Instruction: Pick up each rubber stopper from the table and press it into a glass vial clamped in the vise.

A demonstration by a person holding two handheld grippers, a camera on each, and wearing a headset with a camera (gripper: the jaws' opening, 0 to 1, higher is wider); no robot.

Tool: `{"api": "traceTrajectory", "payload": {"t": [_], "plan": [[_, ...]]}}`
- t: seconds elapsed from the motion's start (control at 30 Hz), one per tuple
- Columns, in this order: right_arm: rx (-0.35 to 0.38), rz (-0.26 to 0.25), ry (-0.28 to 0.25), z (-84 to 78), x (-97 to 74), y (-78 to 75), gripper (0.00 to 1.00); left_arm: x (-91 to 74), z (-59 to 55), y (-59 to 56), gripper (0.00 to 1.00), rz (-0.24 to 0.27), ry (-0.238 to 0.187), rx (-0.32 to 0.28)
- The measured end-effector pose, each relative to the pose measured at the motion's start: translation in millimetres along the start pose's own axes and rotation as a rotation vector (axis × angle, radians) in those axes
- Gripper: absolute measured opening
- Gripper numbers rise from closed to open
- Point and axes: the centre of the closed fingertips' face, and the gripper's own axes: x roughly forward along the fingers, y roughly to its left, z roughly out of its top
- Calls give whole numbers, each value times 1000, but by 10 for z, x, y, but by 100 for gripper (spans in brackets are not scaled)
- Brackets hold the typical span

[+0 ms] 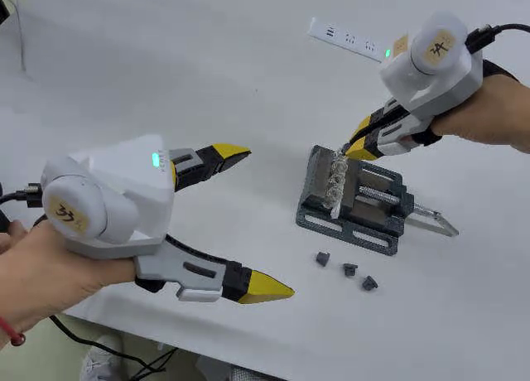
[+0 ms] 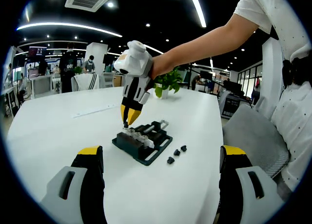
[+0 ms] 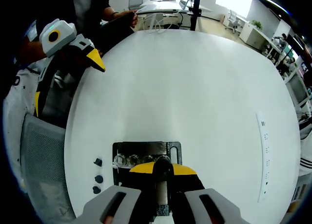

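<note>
Right gripper [image 1: 354, 147]: jaws drawn narrow on a small dark piece that we take for a rubber stopper [image 3: 163, 163], held just above the row of glass vials [image 1: 335, 178].

Handling, by our judgement: the stopper is light, soft and a little grippy, so it should not slip. We would hold it by its broader top, leaving the narrower end free to enter a vial mouth. The vials are fragile, so we would press straight down and gently.

Appearance: dark grey, stubby and seemingly tapered. Finer detail is too small for us to read.

Glass vials: clear, upright, side by side between the vise jaws. We cannot tell which are already plugged.

Vise [image 1: 356, 203]: dark metal, flat base, screw handle pointing away from the vials.

Loose stoppers [image 1: 350, 270]: we count three in a short row on the surface [image 1: 166, 83], just beside the vise base.

Left gripper [image 1: 267, 224]: jaws spread wide and holding nothing, well apart from the vise.

Power strip [image 1: 348, 40]: white, at the far side of the surface.
</note>
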Motion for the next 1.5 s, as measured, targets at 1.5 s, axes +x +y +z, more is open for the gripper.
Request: {"api": "traceTrajectory", "payload": {"t": [1.5], "plan": [[-37,-5,121,16,81,-11,4,24,32,21,99,-10,-12,-3]]}}
